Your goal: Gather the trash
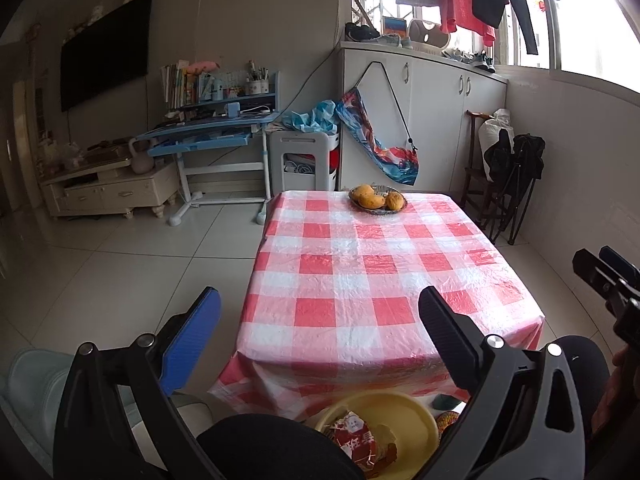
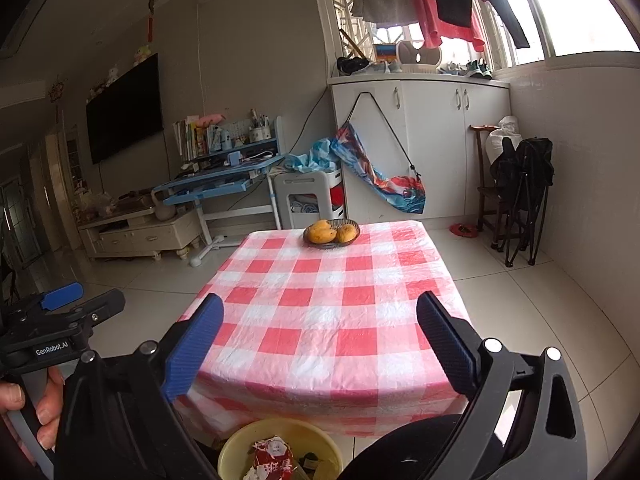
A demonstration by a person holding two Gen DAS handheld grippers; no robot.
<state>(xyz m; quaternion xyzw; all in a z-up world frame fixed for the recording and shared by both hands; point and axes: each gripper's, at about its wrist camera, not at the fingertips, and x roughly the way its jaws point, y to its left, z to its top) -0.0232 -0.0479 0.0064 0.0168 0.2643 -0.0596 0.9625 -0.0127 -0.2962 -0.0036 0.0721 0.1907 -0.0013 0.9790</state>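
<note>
A table (image 1: 384, 264) under a red-and-white checked cloth fills the middle of both views, with a bowl of mangoes (image 2: 331, 233) at its far end. Below its near edge stands a yellow bin (image 2: 280, 450) holding a crumpled red wrapper (image 2: 274, 460). The left gripper (image 1: 320, 332) and right gripper (image 2: 320, 336) both hang above the table's near edge, fingers spread wide, grasping nothing.

Daylight floods in through the overexposed upper-right window (image 1: 592, 20), leaving the left room dim; fisheye edges bend and vignette darkly.
</note>
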